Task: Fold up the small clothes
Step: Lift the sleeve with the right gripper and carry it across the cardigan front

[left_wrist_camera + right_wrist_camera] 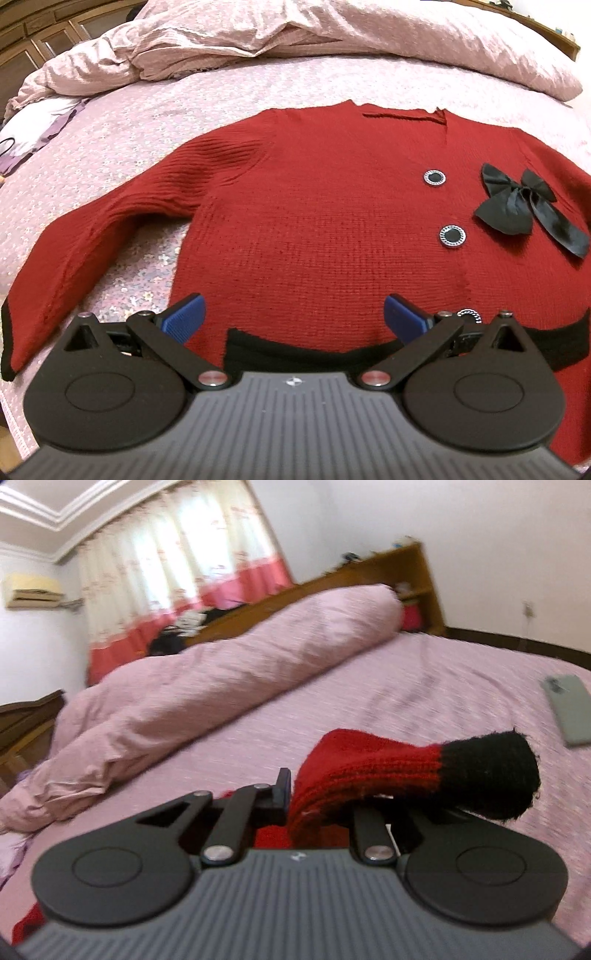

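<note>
Fingers of my right gripper (321, 794) clamp the cardigan (314, 229) sleeve (406, 768) (cuff dangling); left gripper (293, 317) spread wide above the hem. Sleeve-fold underway; next, lay it across.

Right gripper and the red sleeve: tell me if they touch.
Touching. The right wrist view shows the right gripper shut on the sleeve, which is lifted off the bed.

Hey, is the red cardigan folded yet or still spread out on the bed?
Mostly spread: the red cardigan lies flat, one sleeve out sideways. The right gripper has the other sleeve lifted.
</note>
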### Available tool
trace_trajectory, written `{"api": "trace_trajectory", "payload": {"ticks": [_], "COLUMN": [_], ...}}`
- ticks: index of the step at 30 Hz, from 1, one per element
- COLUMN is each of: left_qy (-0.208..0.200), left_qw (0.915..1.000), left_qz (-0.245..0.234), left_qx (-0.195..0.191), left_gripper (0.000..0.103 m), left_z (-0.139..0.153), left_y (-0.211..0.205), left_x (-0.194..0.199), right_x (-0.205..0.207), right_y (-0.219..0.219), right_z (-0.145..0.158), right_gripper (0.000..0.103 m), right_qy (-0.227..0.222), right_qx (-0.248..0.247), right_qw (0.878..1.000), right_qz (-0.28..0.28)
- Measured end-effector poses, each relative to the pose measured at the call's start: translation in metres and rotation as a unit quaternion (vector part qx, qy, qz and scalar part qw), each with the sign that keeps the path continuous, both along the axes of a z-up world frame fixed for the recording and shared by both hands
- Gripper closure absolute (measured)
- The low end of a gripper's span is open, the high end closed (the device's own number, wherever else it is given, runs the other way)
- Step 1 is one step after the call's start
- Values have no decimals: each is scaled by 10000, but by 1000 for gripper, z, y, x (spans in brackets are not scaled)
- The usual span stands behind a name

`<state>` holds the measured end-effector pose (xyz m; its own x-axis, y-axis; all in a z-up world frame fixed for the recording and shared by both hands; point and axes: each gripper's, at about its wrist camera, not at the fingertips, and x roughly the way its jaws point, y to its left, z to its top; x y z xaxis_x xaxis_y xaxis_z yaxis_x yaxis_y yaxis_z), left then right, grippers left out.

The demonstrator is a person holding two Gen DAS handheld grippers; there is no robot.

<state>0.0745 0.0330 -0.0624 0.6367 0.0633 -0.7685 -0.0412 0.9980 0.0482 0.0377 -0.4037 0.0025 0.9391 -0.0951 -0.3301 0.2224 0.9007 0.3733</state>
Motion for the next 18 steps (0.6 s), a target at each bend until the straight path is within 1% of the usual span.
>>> {"api": "trace_trajectory", "payload": {"ticks": [6,11,18], "left_qy": [-1,16,-5], "left_qw": [9999,9995,9988], "left_qz": [161,302,484], "left_qx": [-50,-29,-110], "left_gripper": [0,0,0], "left_z": [1,2,3], "left_y": [15,27,45], "left_x": [-1,-1,-4], "right_x": [25,33,46], "right_y": [40,69,114], "right_z": [21,28,38], "right_gripper": [87,87,87], "right_qy": [-179,-205,-300], "right_qx": [-245,-329,-347], "right_qw": [9981,9955,9896], "right_qz": [535,859,1363]}}
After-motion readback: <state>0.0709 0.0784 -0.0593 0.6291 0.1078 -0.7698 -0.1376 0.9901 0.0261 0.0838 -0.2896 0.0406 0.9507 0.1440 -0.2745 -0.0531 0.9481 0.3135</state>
